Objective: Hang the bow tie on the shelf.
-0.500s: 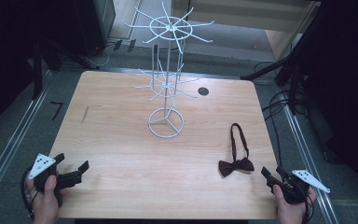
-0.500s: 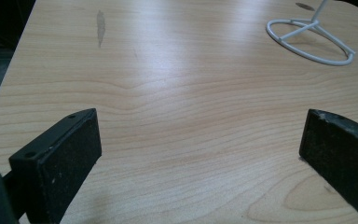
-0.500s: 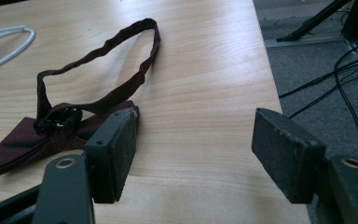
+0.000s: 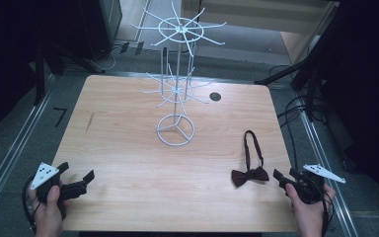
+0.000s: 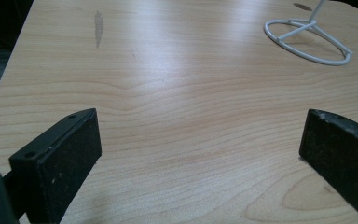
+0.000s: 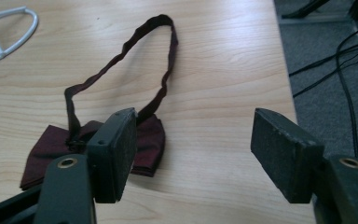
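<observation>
Lying flat on the wooden surface [image 4: 128,148] at about four o'clock in the high view, a dark red bow tie [image 4: 249,175] has its thin neck strap [image 4: 252,145] looped away toward twelve o'clock. In the right gripper view the bow tie [image 6: 93,144] sits just behind the left jaw, partly hidden by it — whether they touch cannot be told.

The right hand-held gripper [image 4: 282,177] rests at the surface's edge just beside the bow, at its three o'clock, jaws spread wide with nothing between them. The left hand-held gripper [image 4: 76,174] sits at about eight o'clock, well apart from the tie, its jaws also spread over bare wood.

A white wire rack [image 4: 176,84] stands upright near twelve o'clock — its ring base [image 5: 307,39] shows in the left gripper view. Black cables [image 4: 296,113] trail off the floor at the right.
</observation>
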`<state>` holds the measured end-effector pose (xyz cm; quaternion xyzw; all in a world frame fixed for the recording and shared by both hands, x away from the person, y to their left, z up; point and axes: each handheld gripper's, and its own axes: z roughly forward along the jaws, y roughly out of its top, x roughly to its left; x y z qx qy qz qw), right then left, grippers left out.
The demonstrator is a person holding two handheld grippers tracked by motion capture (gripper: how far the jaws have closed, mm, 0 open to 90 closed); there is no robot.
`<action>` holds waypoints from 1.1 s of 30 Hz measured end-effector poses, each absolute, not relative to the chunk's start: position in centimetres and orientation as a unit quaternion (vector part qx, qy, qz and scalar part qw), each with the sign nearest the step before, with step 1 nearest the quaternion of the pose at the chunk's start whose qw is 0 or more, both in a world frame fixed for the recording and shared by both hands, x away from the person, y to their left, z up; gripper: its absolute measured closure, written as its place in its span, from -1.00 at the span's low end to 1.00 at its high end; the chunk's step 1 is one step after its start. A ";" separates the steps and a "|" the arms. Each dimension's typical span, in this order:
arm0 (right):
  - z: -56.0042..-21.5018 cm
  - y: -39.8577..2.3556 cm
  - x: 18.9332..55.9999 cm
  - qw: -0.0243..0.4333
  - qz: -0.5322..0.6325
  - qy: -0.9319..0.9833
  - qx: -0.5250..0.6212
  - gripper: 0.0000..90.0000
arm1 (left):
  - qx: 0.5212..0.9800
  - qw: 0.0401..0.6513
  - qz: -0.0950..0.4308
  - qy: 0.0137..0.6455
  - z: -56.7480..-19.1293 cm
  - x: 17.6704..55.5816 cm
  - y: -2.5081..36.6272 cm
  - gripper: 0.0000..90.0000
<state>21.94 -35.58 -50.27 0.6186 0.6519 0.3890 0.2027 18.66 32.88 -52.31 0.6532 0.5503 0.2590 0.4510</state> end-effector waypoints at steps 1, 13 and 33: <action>-50.3 -35.6 21.9 0.203 0.389 0.652 0.619 -0.28 | 0.654 0.450 0.259 0.550 -52.3 18.7 32.9 -1.00; -49.3 -33.7 25.9 0.136 0.313 0.703 0.624 -0.35 | 0.655 0.450 0.259 0.549 -52.3 18.7 32.9 -1.00; -47.8 -28.9 30.9 0.109 0.230 0.735 0.628 -0.74 | 0.656 0.452 0.257 0.547 -52.3 18.7 32.9 -1.00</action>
